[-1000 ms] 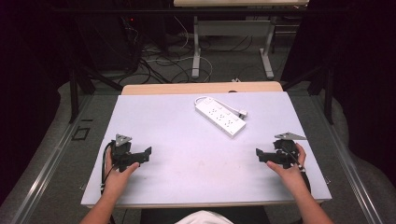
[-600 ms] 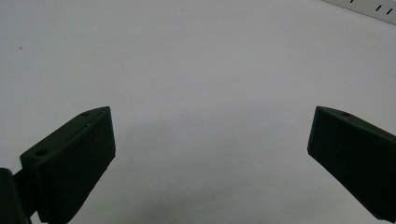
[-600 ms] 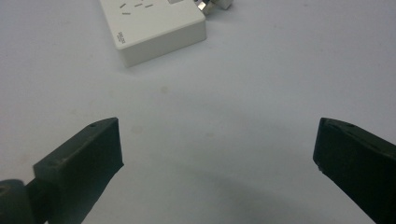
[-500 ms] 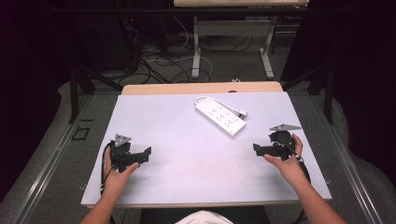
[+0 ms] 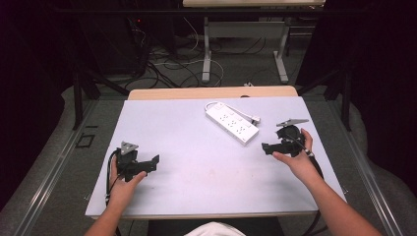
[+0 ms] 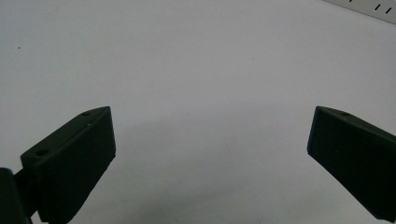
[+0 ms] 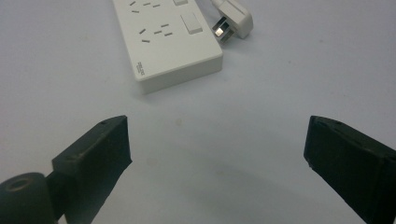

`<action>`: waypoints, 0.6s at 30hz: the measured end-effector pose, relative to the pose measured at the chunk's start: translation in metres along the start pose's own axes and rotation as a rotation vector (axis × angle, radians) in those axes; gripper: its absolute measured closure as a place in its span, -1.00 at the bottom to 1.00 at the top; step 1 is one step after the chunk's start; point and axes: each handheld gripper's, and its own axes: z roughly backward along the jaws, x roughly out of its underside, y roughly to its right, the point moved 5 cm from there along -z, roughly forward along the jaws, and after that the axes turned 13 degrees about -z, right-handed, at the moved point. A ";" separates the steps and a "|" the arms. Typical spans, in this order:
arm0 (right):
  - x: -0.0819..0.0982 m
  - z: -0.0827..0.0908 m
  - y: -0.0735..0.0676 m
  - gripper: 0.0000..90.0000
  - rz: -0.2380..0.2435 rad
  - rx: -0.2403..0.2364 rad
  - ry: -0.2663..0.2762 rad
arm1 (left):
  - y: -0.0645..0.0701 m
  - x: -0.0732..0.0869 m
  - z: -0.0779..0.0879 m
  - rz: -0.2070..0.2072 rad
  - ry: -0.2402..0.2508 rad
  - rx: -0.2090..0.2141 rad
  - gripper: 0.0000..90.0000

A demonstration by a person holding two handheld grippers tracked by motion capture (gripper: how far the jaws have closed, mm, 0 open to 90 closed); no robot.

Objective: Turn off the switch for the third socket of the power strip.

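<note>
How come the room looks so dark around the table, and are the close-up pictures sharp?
High view: light falls on the pale table; the floor and surroundings sink into near-black. Right gripper view: the white power strip and its plug are crisp, while the black jaws are slightly soft, with a faint shadow beneath. Left gripper view: even light, no glare.

Each hand carries a black two-jaw gripper: the left gripper (image 5: 153, 162) and the right gripper (image 5: 266, 147) both bear a grey three-cornered plate on top and trail a thin black cable along the forearm. Seen close, the jaws are thick, matt black blocks with slanted tips and a small round screw hole near the upper edge, and a rounded black knob with a hole sits at the base of the right gripper's jaw. The forearms are bare, and a pale garment (image 5: 211, 229) shows at the table's near edge.
</note>
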 end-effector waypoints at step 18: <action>-0.030 -0.004 -0.010 -0.68 0.059 0.017 -0.055 | 0.000 0.000 0.000 -0.001 -0.006 0.002 -0.98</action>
